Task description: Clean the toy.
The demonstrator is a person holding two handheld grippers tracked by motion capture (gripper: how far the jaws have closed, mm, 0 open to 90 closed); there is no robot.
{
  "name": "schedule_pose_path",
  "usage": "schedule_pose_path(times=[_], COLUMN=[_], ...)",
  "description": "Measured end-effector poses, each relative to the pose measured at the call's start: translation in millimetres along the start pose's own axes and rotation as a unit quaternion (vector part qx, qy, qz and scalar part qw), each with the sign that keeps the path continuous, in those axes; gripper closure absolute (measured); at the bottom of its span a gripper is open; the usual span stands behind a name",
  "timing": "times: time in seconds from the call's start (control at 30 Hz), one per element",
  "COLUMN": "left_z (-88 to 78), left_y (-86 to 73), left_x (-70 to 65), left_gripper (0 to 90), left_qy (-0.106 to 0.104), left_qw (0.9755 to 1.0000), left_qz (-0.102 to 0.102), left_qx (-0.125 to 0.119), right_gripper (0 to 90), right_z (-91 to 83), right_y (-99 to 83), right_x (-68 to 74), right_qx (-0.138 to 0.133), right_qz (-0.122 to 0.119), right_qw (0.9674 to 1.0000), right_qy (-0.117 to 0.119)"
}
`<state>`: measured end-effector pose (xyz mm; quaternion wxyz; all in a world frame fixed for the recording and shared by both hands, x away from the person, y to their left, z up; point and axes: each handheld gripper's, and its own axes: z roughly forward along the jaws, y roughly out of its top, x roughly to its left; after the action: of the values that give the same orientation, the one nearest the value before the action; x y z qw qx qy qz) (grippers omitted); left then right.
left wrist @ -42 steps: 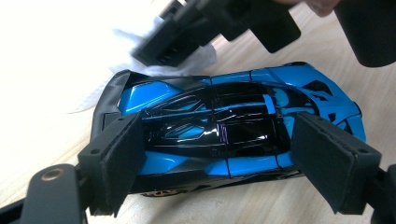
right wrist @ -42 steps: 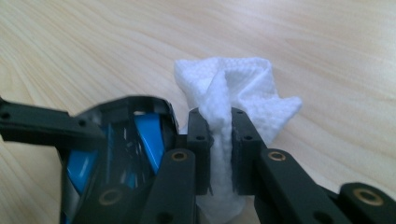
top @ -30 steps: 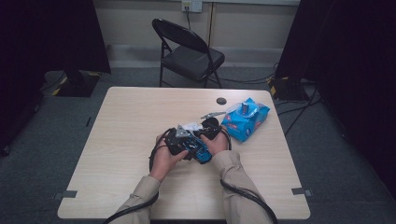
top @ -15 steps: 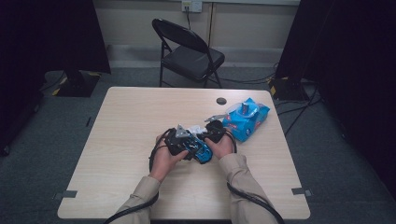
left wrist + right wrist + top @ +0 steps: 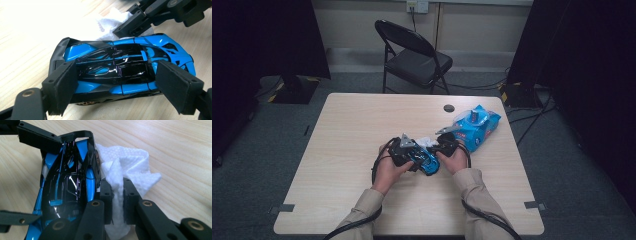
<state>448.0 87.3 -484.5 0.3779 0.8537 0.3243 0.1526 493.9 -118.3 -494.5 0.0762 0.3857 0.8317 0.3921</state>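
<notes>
We read this as a lab or studio recording room, not a home. We see black curtains (image 5: pixel 267 45) on both sides, grey carpet (image 5: pixel 572 190), a lone folding chair (image 5: pixel 414 57) at a plain wall with an outlet (image 5: pixel 417 6), cables (image 5: pixel 522 85) across the floor, tape marks (image 5: pixel 532 204) on a bare wooden table (image 5: pixel 352 130).

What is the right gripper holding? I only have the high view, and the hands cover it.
Observer: The right gripper is shut on a white wipe.
Operator: And the left?
Observer: The left gripper clamps the blue car lengthwise, one pad at each end.
Operator: Is the wipe on the car?
Observer: It rests against the car's side, near the rear.
</notes>
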Motion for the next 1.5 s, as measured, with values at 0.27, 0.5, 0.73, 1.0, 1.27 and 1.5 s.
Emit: schedule_pose_path(times=[0.27,0.5,0.73,1.0,1.27,1.5], left_z=[0.1,0.4,0.3,0.4,0.5,0.6], left_y=[-0.3,0.8,1.4,1.9,2.8,3.6], left_x=[-0.1,0.0,-0.2,-0.3,-0.8,-1.3], left_gripper=[17.9,17.9,17.9,17.9,17.9,17.9], left_qy=[0.003,0.001,-0.001,-0.001,0.0,0.001], left_qw=[1.0,1.0,1.0,1.0,0.9999,0.9999], left_qz=[0.0,-0.001,-0.002,-0.003,-0.005,-0.005], left_qx=[-0.002,0.001,0.005,0.006,0.009,0.012], right_gripper=[81.6,81.6,81.4,81.3,81.2,81.1], right_z=[-6.8,-13.9,-21.9,-30.1,-39.9,-47.2], right_y=[-5.8,-13.0,-19.4,-27.6,-37.7,-45.8], right_x=[-4.1,-6.4,-8.6,-7.8,-7.8,-4.8], right_qx=[0.003,0.001,0.002,-0.001,-0.007,-0.006], right_qz=[-0.006,-0.011,-0.017,-0.026,-0.021,-0.026], right_qw=[1.0,0.9999,0.9998,0.9996,0.9997,0.9996], right_qy=[-0.001,0.002,0.005,0.008,0.012,0.012])
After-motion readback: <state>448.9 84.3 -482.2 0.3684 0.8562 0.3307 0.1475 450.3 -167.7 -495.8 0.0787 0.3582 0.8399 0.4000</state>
